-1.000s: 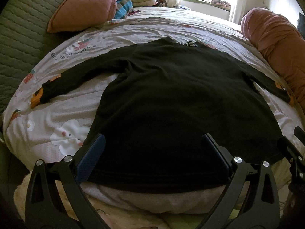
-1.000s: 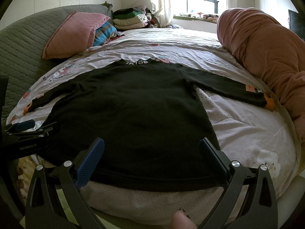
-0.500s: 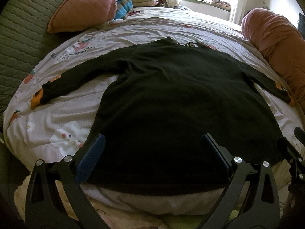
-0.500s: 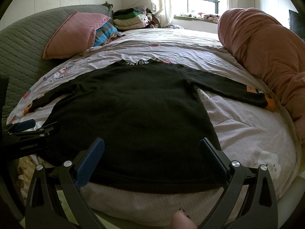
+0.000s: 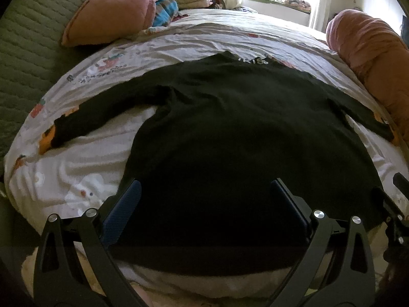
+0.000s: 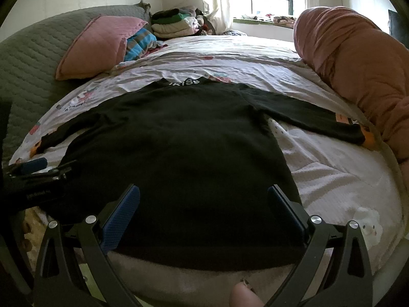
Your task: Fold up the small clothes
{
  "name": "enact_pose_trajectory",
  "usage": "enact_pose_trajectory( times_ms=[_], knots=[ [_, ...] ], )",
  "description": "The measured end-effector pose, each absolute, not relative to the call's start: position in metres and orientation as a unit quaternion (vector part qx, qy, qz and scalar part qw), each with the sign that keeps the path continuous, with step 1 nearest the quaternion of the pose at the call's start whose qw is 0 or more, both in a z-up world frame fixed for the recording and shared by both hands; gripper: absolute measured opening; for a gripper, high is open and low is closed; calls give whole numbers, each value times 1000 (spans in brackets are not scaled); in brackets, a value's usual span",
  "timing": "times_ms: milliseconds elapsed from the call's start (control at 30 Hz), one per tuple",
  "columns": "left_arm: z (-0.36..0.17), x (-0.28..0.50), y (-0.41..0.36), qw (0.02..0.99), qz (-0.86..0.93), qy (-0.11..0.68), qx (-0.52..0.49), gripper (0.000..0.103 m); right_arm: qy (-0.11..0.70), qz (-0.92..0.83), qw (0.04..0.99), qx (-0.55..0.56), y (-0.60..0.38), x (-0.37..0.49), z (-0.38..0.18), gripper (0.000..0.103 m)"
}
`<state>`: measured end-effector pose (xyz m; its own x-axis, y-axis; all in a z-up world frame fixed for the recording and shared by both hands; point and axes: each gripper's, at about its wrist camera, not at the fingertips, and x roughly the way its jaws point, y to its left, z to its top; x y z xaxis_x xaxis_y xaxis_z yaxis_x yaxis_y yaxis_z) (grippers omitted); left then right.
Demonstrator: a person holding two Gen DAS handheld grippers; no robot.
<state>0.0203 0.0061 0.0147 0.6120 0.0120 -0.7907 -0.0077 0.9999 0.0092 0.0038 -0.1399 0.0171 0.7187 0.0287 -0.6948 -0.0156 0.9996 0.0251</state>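
The bed (image 5: 84, 153) carried a black shirt (image 5: 230, 140) spread flat, sleeves out, hem at the near edge. The left gripper (image 5: 204, 199) and right gripper (image 6: 203, 200) hovered over the hem, fingers wide apart, holding nothing.

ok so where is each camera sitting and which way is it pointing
Left wrist: on the left claw, at the foot of the bed, looking up the black shirt toward the window; its open fingers show, right claw at the right edge.
Right wrist: on the right claw, same direction, set further right; open fingers and a fingertip show, left claw at the left edge.
Shared: shirt, pink pillow.
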Motion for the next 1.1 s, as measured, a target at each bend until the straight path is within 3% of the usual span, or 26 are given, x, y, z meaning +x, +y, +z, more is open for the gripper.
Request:
enact_pose_trajectory(
  times_ms=[1100],
  knots=[
    [33, 114, -14, 898, 17, 439, -1, 94, 331, -26, 939, 90, -202, 102, 48, 99]
  ],
)
